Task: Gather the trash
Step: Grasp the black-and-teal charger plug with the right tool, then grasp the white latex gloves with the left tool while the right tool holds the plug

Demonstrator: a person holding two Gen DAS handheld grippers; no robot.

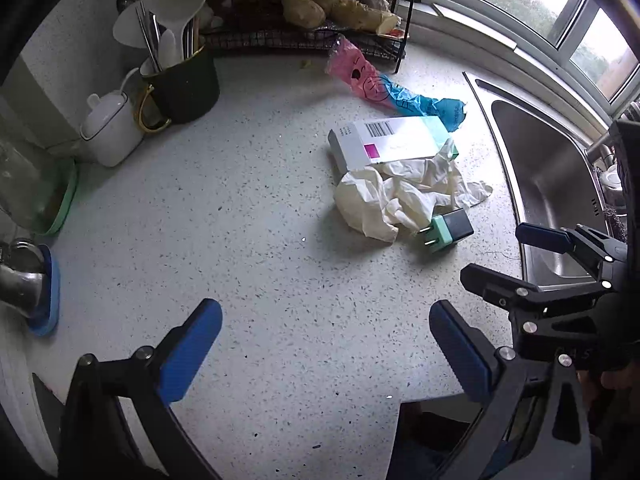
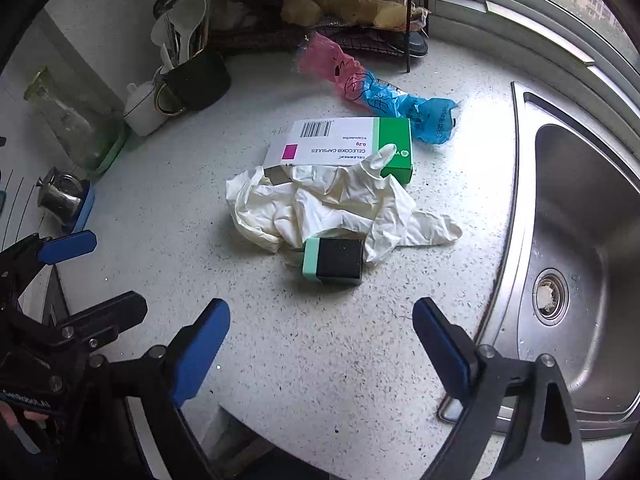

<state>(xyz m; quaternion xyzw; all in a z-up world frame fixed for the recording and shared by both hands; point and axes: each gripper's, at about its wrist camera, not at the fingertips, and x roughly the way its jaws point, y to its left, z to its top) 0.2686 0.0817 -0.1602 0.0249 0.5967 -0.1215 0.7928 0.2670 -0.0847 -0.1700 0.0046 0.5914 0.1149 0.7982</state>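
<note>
Trash lies on the speckled counter: crumpled white gloves (image 2: 320, 204) (image 1: 400, 196), a white and green capsule box (image 2: 344, 144) (image 1: 392, 142) behind them, a pink and blue plastic wrapper (image 2: 380, 92) (image 1: 392, 88), and a small black and mint plug block (image 2: 336, 266) (image 1: 448, 230) in front of the gloves. My right gripper (image 2: 320, 344) is open and empty, just short of the plug block. My left gripper (image 1: 326, 344) is open and empty, to the left of and nearer than the pile. The right gripper also shows at the right of the left wrist view (image 1: 512, 256).
A steel sink (image 2: 580, 240) (image 1: 536, 160) lies right of the trash. At the back stand a wire rack (image 1: 304, 12) with ginger, a dark utensil mug (image 1: 180, 80), a white pot (image 1: 112, 128) and a glass jar (image 1: 32, 188). The counter's front edge is close below both grippers.
</note>
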